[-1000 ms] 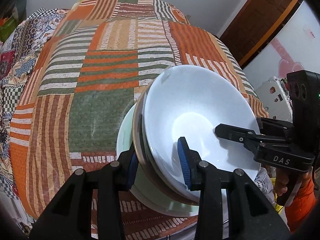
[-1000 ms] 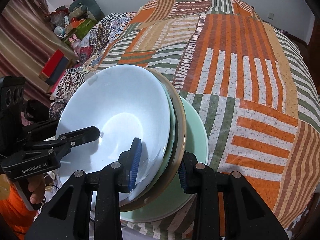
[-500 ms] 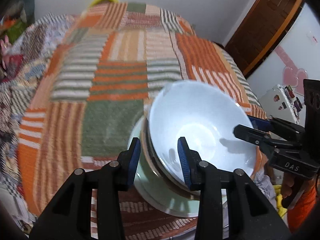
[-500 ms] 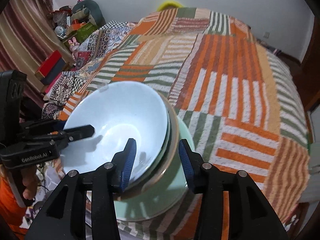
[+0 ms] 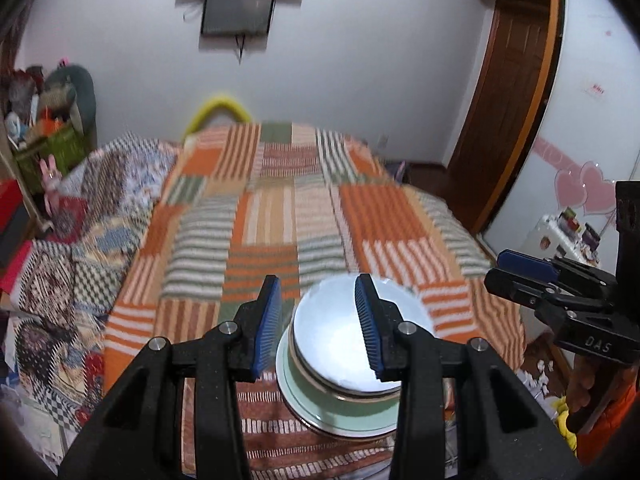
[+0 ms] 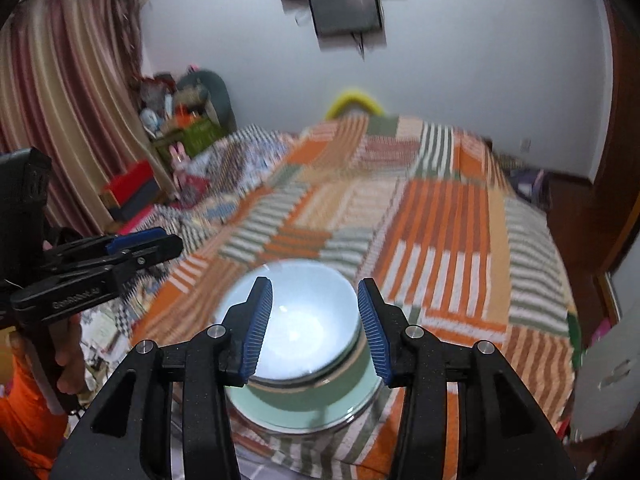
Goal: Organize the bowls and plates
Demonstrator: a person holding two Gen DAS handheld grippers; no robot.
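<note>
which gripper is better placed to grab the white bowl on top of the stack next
Probably the right gripper: its open jaws frame the white ceramic bowl centrally. The left gripper, also open, sits off toward the bowl's left rim above the pale green plate.

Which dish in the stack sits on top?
The white bowl, nested uppermost; beneath it lie a brown-rimmed dish and the pale green plate at bottom.

Open bedspread (image 5: 276,216) beyond stacked bowls (image 5: 340,336)
</note>
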